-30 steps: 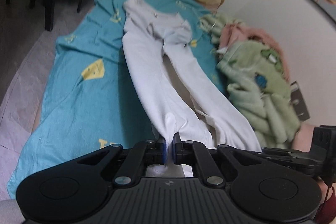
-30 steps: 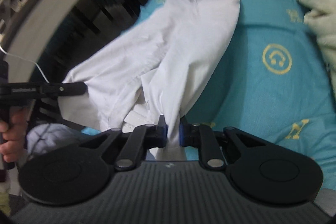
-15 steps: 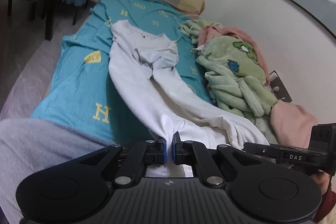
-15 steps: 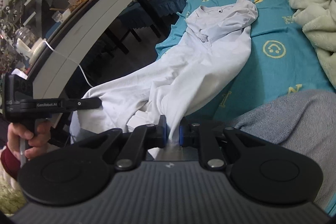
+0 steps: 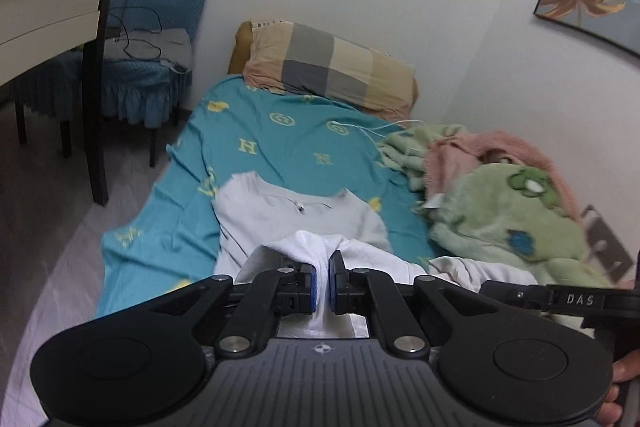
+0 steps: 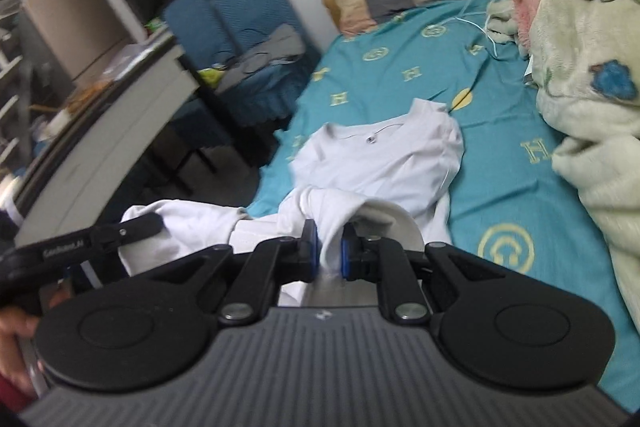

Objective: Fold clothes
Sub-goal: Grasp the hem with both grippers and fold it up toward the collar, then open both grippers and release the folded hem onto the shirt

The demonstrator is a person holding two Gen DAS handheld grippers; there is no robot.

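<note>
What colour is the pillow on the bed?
Tan and grey checks on the pillow, clearest in the left wrist view.

Both wrist cameras sit low at the foot of the bed (image 5: 256,131), facing along it toward the checked pillow (image 5: 328,71). The left view looks straight ahead; the right angles leftward. Both share the white shirt (image 6: 384,163) close in front.
</note>
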